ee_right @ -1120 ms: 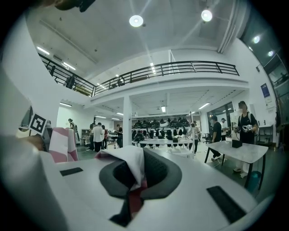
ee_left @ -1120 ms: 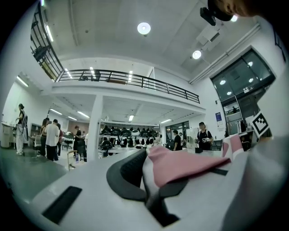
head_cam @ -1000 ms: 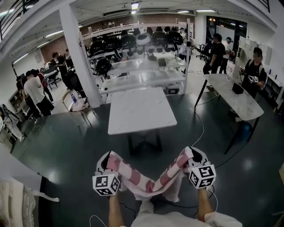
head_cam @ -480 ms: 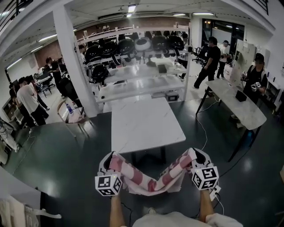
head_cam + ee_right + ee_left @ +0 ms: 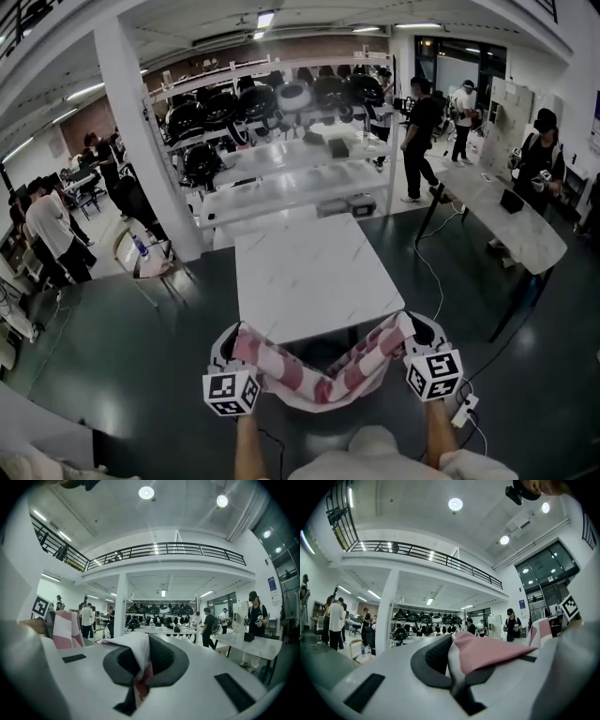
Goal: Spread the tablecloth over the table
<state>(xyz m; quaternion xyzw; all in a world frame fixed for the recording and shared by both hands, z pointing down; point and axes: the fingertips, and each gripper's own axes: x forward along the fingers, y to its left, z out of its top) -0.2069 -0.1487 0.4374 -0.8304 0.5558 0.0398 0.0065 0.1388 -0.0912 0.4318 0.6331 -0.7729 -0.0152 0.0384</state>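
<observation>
Brought right up to the table over the last second: well short of it before, now just behind its near edge. No change in the grip meanwhile. Pinched in the left gripper, with the jaws pressed together on the fabric: one pink-and-white end of the tablecloth. Same on the right gripper, clamped on the other end, with a white fold draped over the jaw tips in the right gripper view. Slung between the two as a sagging band, just short of the table's near edge and not yet over the marble top.

For the task, probably means the end of the approach and the start of the spreading itself: a lift and a throw forward over the top, then a pull square to the edges. Nothing laid so far.

As for containers: none on the table. Beyond its far edge, a shelving rack loaded with dark rounded items, kind not clear. To the right of the table, a second long table with a small dark box on it, contents not visible.
</observation>
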